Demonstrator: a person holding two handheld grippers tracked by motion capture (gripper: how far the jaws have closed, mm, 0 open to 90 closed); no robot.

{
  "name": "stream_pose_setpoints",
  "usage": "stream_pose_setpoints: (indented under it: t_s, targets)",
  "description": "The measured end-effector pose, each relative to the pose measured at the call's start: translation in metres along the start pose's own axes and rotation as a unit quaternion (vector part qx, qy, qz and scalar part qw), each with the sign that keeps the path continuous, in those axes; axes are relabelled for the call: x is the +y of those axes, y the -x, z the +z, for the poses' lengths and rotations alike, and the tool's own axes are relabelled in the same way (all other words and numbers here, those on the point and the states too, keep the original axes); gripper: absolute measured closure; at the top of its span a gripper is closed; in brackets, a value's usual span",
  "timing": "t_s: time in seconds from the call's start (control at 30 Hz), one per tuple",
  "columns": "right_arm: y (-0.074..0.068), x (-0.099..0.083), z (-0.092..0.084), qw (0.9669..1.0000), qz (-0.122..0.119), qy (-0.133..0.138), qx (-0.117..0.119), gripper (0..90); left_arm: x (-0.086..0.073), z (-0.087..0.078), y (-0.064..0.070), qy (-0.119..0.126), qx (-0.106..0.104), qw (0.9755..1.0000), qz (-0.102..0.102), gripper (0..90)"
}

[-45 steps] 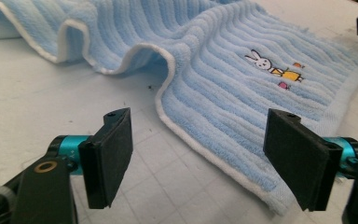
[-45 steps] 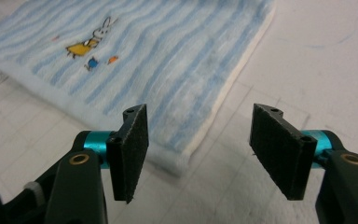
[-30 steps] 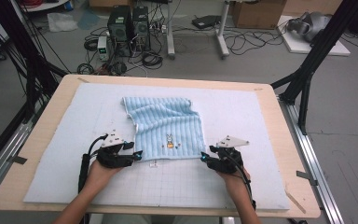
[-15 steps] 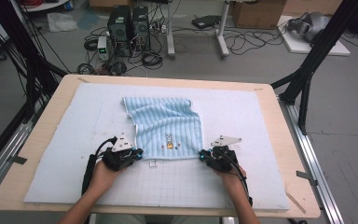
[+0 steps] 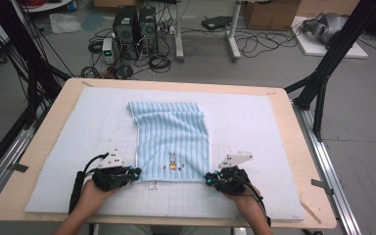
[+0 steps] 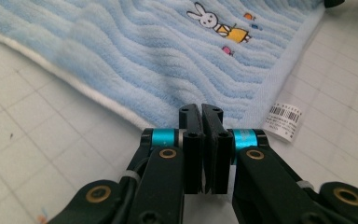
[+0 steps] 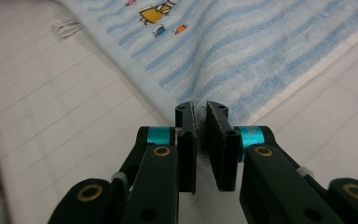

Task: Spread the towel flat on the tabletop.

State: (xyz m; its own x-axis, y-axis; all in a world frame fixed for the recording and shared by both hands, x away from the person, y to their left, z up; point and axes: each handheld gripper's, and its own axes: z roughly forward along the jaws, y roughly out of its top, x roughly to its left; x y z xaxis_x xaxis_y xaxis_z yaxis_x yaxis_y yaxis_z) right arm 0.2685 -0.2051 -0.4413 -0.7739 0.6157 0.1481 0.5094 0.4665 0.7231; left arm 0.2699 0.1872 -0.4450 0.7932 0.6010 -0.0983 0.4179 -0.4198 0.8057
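A light blue striped towel point(image 5: 171, 132) with a small bunny picture point(image 5: 172, 160) lies flat on the white grid mat point(image 5: 254, 122). My left gripper point(image 5: 136, 172) sits at its near left corner. In the left gripper view the jaws point(image 6: 201, 109) are pressed together on the towel's point(image 6: 144, 51) hem, beside a white barcode label point(image 6: 283, 120). My right gripper point(image 5: 208, 178) sits at the near right corner. Its jaws point(image 7: 198, 106) have just been closing and now pinch the towel's point(image 7: 261, 42) corner between the pads.
The mat covers most of a wooden table point(image 5: 54, 122). Black frame posts point(image 5: 323, 73) stand at the table's sides. Computers and cables point(image 5: 137, 29) lie on the floor beyond the far edge.
Both grippers have slid inward to the towel's near corners and shut on them. The towel's near edge now lies straighter and narrower than before.
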Motion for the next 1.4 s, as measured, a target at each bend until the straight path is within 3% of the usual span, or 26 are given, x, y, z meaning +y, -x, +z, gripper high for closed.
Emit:
stream_pose_setpoints:
  t_s: [0.3, 0.4, 0.47, 0.53, 0.57, 0.67, 0.77, 0.9, 1.03, 1.13, 1.23, 1.3, 1.4]
  targets:
    - [-0.033, -0.013, -0.014, 0.9987, -0.02, -0.008, 0.046, 82.2, -0.017, -0.023, 0.013, -0.003, -0.032, 0.9995, 0.003, 86.6]
    - [-0.038, -0.016, -0.018, 0.9985, -0.021, -0.005, 0.049, 78.9, -0.018, -0.028, 0.014, 0.009, -0.039, 0.9992, -0.001, 85.0]
    - [-0.035, -0.014, -0.019, 0.999, -0.005, 0.012, 0.043, 64.3, -0.016, -0.028, 0.011, 0.024, -0.029, 0.9991, -0.022, 66.7]
    - [-0.028, -0.011, -0.019, 0.9987, 0.024, 0.03, 0.033, 55.8, -0.011, -0.029, 0.004, 0.049, -0.003, 0.9979, -0.042, 51.9]
    - [-0.024, -0.008, -0.019, 0.9983, 0.035, 0.041, 0.022, 53.6, -0.008, -0.029, 0.001, 0.058, 0.008, 0.9972, -0.047, 49.1]
    - [-0.016, -0.002, -0.013, 0.9982, 0.037, 0.046, -0.009, 53.4, 0.0, -0.026, -0.01, 0.076, 0.037, 0.9945, -0.062, 47.0]
    - [-0.012, 0.005, -0.001, 0.9984, 0.031, 0.037, -0.029, 53.7, 0.006, -0.015, -0.021, 0.073, 0.058, 0.9929, -0.075, 47.1]
    - [-0.005, 0.016, 0.014, 0.9979, 0.033, 0.028, -0.047, 53.6, 0.011, 0.004, -0.03, 0.049, 0.066, 0.9932, -0.083, 47.5]
    - [0.004, 0.024, 0.027, 0.9971, 0.036, 0.022, -0.063, 54.2, 0.013, 0.02, -0.034, 0.025, 0.078, 0.9932, -0.083, 48.1]
    - [0.007, 0.026, 0.034, 0.997, 0.035, 0.016, -0.067, 59.6, 0.014, 0.026, -0.031, 0.005, 0.086, 0.9938, -0.07, 50.7]
    - [0.006, 0.026, 0.034, 0.9973, 0.024, 0.015, -0.068, 74.4, 0.014, 0.026, -0.028, -0.001, 0.082, 0.9954, -0.048, 67.1]
    - [0.007, 0.024, 0.032, 0.9979, 0.021, 0.013, -0.06, 81.4, 0.014, 0.026, -0.025, -0.003, 0.073, 0.9967, -0.035, 83.4]
    - [0.007, 0.022, 0.028, 0.9987, 0.026, 0.006, -0.044, 85.2, 0.01, 0.02, -0.022, -0.009, 0.048, 0.9981, -0.038, 85.3]
